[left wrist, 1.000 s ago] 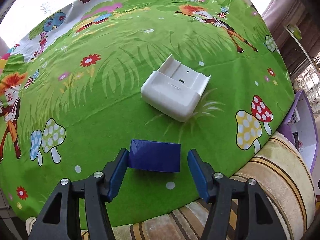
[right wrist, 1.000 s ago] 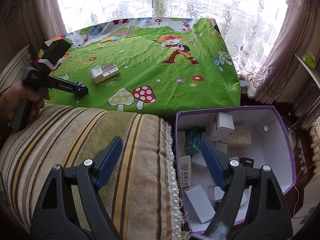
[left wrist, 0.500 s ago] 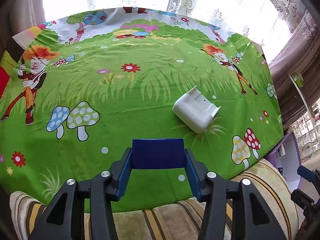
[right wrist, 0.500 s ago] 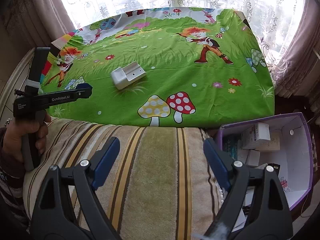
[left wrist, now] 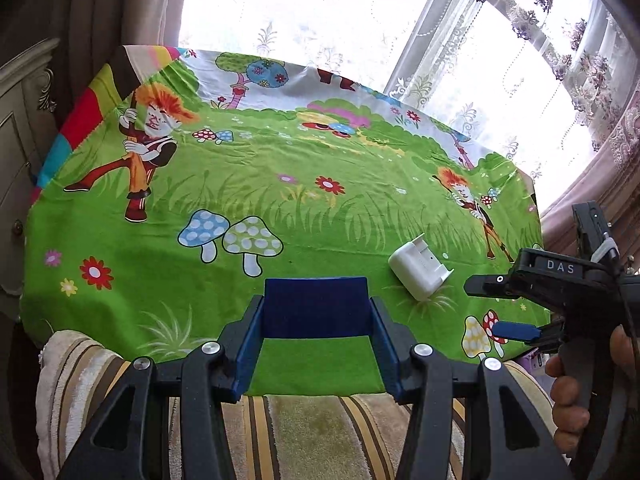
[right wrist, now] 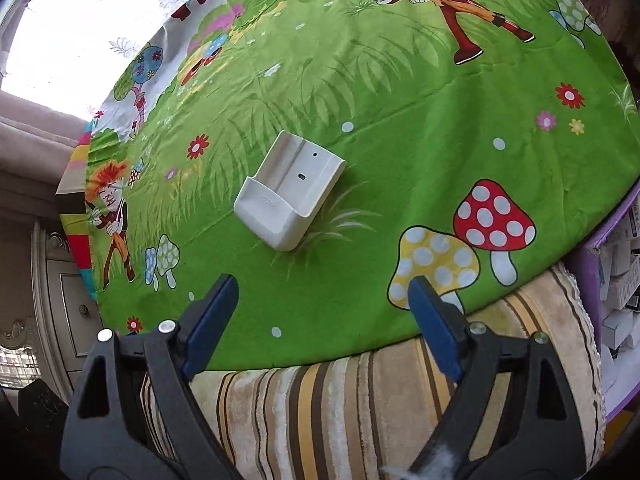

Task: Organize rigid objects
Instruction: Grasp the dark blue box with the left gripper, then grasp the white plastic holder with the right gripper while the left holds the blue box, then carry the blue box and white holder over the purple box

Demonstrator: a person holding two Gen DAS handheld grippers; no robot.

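Note:
My left gripper (left wrist: pixel 316 320) is shut on a dark blue box (left wrist: pixel 316 307) and holds it above the near edge of the green cartoon tablecloth (left wrist: pixel 320 208). A white plastic holder (left wrist: pixel 419 273) lies on the cloth to the right of it; it also shows in the right wrist view (right wrist: pixel 289 194). My right gripper (right wrist: pixel 324 320) is open and empty, near the cloth's front edge, with the holder ahead of it. In the left wrist view the right gripper (left wrist: pixel 516 330) is at the far right, held by a hand.
A striped plush cushion (right wrist: pixel 360 400) runs along the front edge of the cloth. A purple box (right wrist: pixel 616 280) with several small cartons stands at the right. Curtains and a window (left wrist: pixel 360 20) lie behind the table. A cabinet (left wrist: pixel 20 140) is at the left.
My left gripper closed on the blue box, lifted it and pulled back toward the left. My right gripper swung from the purple box to the table and now faces the white holder.

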